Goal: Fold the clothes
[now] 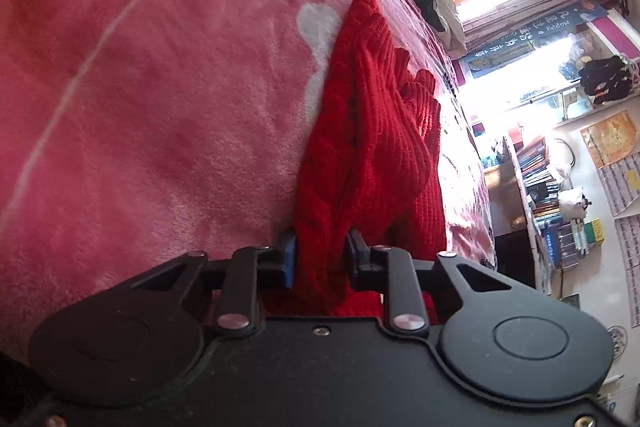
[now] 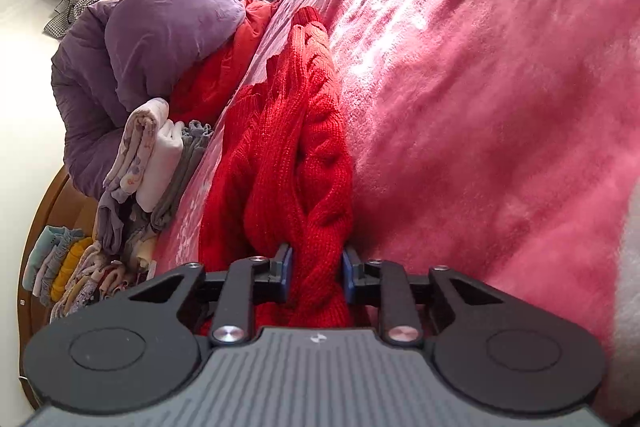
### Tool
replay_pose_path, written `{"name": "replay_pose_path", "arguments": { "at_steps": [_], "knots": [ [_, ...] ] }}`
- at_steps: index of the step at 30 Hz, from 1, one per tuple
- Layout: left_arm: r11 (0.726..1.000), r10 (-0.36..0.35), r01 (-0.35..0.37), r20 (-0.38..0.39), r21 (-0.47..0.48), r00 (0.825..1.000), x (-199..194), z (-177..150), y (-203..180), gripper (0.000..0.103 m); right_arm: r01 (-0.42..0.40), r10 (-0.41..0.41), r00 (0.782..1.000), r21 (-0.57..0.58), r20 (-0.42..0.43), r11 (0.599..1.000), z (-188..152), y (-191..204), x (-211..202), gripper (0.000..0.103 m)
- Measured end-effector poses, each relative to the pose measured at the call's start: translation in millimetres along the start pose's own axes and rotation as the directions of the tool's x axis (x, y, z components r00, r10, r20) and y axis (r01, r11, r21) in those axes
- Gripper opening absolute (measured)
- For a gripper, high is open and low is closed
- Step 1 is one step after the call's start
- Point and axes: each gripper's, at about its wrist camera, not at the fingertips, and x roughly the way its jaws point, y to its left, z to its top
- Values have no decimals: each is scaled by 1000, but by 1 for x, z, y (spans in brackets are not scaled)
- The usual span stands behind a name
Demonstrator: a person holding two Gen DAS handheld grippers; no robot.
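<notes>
Red sweater (image 1: pixel 372 147) lies bunched on the pink fleece blanket (image 1: pixel 140 87), the landmark here. Left gripper (image 1: pixel 320 259) clamped on one thick knit edge; right gripper (image 2: pixel 316 269) clamped on another, blue pads pressing into cable ribbing. A two-point hold probably serves to lift and spread the garment for folding. Knit: chunky, ribbed, soft. Beyond the blanket's edge, folded laundry stack (image 2: pixel 160 147) and purple duvet (image 2: pixel 152 47).

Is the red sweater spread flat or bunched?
Bunched: the red sweater lies in thick folds on the pink blanket, gathered between both grippers' pads.
</notes>
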Motion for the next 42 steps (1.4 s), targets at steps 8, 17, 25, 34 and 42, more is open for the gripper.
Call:
{"name": "replay_pose_path", "arguments": {
  "at_steps": [8, 17, 25, 34, 42],
  "knots": [
    [999, 26, -24, -43, 43, 999, 0, -3, 1, 42, 79, -86, 994, -119, -61, 990, -2, 9, -7, 31],
    [529, 116, -149, 102, 835, 988, -52, -24, -82, 56, 191, -175, 981, -522, 81, 831, 3, 46, -49, 37],
    [-247, 208, -151, 205, 957, 956, -21, -71, -39, 56, 300, -342, 922, -891, 180, 341, -33, 60, -42, 39],
    [-517, 37, -218, 276, 828, 960, -1, -105, -9, 56, 221, -332, 920, -975, 207, 5, -86, 57, -27, 43],
    [-677, -197, -360, 313, 642, 929, -6, -119, 10, 58, 264, -156, 933, -911, 324, -316, -114, 48, -26, 43]
  ]
}}
